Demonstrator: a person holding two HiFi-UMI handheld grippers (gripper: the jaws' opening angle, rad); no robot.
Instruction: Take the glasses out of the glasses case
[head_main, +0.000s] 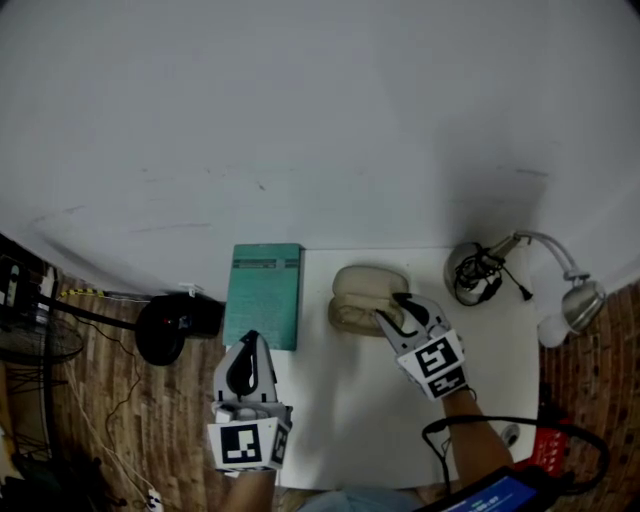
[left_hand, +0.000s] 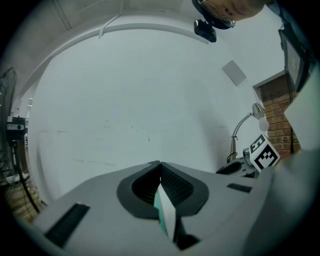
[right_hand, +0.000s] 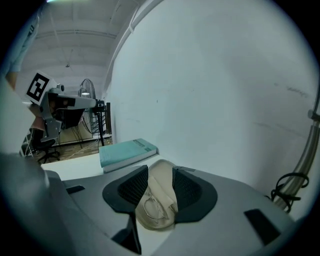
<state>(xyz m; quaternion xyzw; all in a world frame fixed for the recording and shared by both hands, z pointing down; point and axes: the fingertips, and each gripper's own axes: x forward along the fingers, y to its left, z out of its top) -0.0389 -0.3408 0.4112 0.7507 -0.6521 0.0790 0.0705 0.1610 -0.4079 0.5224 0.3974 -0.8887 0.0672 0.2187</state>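
Note:
A beige glasses case (head_main: 365, 298) lies open on the white table (head_main: 340, 420), just right of a teal book (head_main: 264, 294). In the right gripper view the case (right_hand: 159, 192) fills the gap between my jaws, and thin-framed glasses (right_hand: 151, 210) rest inside it. My right gripper (head_main: 395, 312) reaches onto the case's right front; its jaws (right_hand: 160, 172) stand apart on either side of the case, and I see no firm press. My left gripper (head_main: 251, 340) hovers at the book's near edge, shut with nothing held. Its tips (left_hand: 159, 164) meet.
A silver desk lamp (head_main: 575, 295) with a coiled cord at its base (head_main: 475, 272) stands at the table's right. A black object (head_main: 175, 325) sits on the wooden floor left of the table. A white wall rises behind the table. A red item (head_main: 555, 450) lies at the lower right.

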